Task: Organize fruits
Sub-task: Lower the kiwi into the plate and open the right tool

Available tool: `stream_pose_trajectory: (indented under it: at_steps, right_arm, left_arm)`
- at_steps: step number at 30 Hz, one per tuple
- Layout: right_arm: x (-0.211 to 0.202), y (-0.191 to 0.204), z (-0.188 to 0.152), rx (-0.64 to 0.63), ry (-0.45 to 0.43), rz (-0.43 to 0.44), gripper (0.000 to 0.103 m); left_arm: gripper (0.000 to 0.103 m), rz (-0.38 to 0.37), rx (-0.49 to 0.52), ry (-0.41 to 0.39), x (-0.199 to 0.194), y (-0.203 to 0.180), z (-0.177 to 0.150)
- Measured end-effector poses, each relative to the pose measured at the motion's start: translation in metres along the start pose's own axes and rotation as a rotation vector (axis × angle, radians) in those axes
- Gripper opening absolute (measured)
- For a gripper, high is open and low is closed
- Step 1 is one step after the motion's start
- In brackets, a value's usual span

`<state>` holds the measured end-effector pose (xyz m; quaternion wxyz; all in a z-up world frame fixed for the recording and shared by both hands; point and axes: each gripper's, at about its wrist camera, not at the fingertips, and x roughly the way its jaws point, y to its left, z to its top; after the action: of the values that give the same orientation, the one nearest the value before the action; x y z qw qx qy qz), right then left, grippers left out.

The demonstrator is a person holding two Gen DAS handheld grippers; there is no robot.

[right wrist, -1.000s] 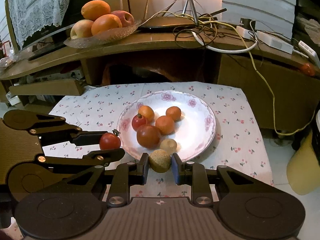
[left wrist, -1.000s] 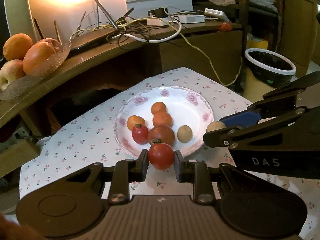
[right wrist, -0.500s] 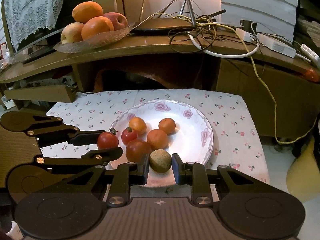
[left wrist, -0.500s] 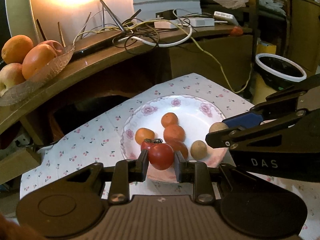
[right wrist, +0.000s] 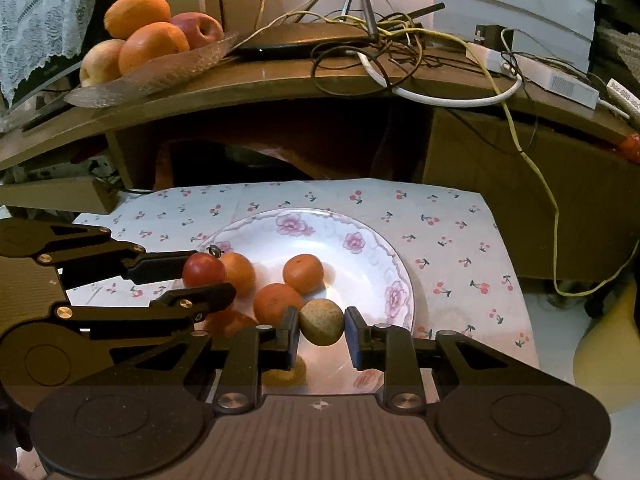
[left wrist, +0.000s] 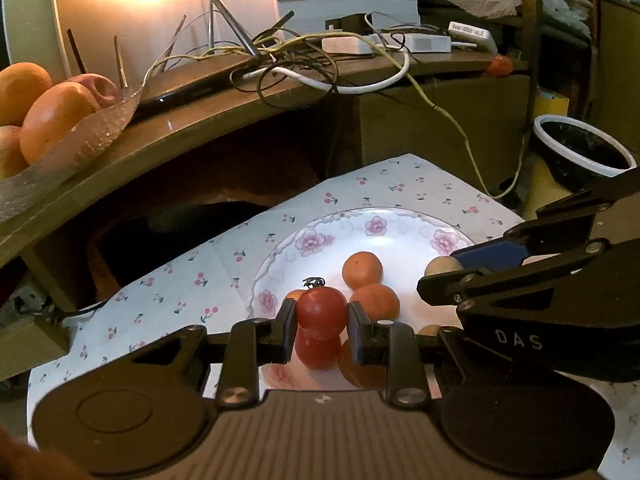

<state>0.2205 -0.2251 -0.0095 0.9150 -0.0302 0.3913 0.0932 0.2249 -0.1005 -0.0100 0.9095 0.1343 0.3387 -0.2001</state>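
Note:
My left gripper [left wrist: 321,322] is shut on a red tomato [left wrist: 321,312] with a dark stem, held over the near left part of the white floral plate [left wrist: 376,226]. My right gripper [right wrist: 321,330] is shut on a round tan-brown fruit [right wrist: 321,322] above the plate [right wrist: 320,220]. Orange fruits [left wrist: 362,270] lie on the plate, one more [right wrist: 303,273] near its middle. In the left wrist view the right gripper [left wrist: 440,270] reaches in from the right with the tan fruit [left wrist: 439,265]. In the right wrist view the left gripper [right wrist: 202,274] holds the tomato [right wrist: 203,270].
The plate sits on a cherry-print cloth [right wrist: 440,224]. Behind it a wooden shelf [right wrist: 280,76] carries tangled cables [right wrist: 400,52] and a glass dish of oranges and apples [right wrist: 148,40]. A dark bin with a white rim [left wrist: 584,152] stands at the right.
Both grippers have moved forward over the plate, each carrying its fruit. The tomato now hangs above the fruits on the plate instead of before its near rim.

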Motion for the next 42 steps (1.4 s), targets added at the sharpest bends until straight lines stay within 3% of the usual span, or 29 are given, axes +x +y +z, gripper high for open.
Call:
stream_pose_trajectory:
  at_steps: [42]
  right_arm:
    - [0.022, -0.008, 0.005, -0.014, 0.024, -0.004, 0.030]
  left_arm:
    - [0.032, 0.033, 0.043, 0.035, 0.021, -0.004, 0.005]
